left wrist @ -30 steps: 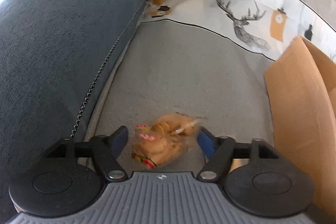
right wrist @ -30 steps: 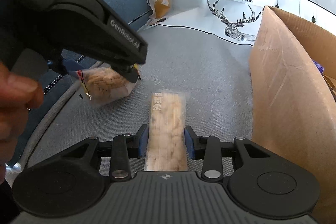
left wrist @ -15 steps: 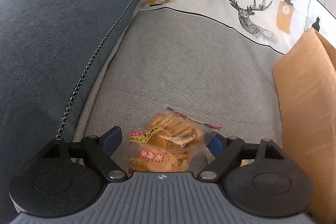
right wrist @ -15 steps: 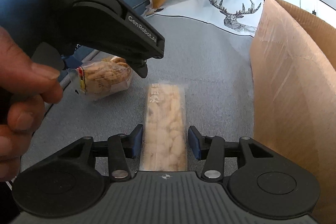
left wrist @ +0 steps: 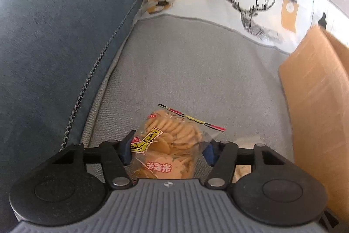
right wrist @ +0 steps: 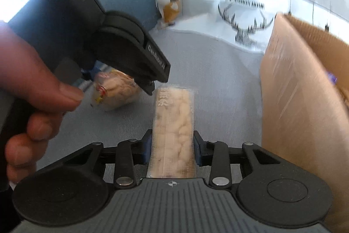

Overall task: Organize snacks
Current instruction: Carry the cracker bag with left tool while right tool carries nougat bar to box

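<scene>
A clear bag of round rice crackers (left wrist: 172, 137) sits between the pads of my left gripper (left wrist: 168, 150). The jaws are closing and both pads touch the bag's sides. In the right wrist view the same bag (right wrist: 117, 91) hangs under the left gripper's fingertips (right wrist: 150, 88), just above the grey seat. A long clear pack of pale snacks (right wrist: 174, 123) runs forward between the pads of my right gripper (right wrist: 172, 151). Those jaws are closing too, and both pads press on the pack's long sides.
An open cardboard box (left wrist: 316, 102) stands on the right of the grey seat (left wrist: 185, 62); its near wall (right wrist: 301, 91) is close to the right gripper. A dark blue cushion (left wrist: 54, 36) rises on the left. A deer-print cloth (left wrist: 250, 3) covers the back. A hand (right wrist: 32, 84) holds the left gripper.
The left jaws have narrowed from wide open onto the cracker bag. The right jaws widened slightly and then came back against the long pack. The right view is now blurred.
</scene>
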Demonstrator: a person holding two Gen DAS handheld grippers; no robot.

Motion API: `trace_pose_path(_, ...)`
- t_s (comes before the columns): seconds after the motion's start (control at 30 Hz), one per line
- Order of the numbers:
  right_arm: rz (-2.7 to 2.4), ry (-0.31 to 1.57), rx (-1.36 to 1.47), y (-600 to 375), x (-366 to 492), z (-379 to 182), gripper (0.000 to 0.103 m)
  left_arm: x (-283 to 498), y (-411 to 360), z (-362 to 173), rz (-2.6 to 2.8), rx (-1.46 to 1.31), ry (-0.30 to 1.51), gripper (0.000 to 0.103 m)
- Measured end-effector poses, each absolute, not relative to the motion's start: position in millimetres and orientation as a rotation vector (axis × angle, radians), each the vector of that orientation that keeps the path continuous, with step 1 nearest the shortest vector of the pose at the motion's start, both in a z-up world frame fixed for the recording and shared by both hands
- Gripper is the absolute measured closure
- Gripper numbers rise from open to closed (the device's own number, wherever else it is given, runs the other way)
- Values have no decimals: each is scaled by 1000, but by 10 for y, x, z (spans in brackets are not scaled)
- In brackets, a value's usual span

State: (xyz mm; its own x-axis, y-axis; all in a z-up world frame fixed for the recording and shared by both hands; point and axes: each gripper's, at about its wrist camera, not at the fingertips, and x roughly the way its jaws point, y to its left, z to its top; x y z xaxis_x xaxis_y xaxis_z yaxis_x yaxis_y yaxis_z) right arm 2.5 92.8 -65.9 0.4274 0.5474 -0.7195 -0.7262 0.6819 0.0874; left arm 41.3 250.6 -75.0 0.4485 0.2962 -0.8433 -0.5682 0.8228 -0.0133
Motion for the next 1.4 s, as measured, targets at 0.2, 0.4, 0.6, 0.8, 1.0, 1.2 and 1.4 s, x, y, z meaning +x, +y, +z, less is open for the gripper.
trace_pose_path(0.2,812,718,-241,781,-101,-481,65,229,2458,-465,549,-329,870,39)
trace_pose_path(0.4,820,611,-226,649,-260,-183,65,-22,2405,-90,557,-355,723,39)
trace_pose_path(0.6,835,467,-200,396,-314,264,65,-132,2293,155,549,-341,628,39)
trace_pose_path(0.8,800,355,-144,2,-184,696,65,-99,2206,229,524,-356,600,39)
trace_pose_path(1.0,704,300,-106,-507,209,1077,65,-13,2148,216,502,-376,597,39)
trace_pose_path(1.2,583,288,-113,-1085,593,1058,65,76,2092,208,483,-390,589,39)
trace_pose_path(1.4,469,382,-73,-1386,771,778,65,192,2005,206,452,-375,573,39)
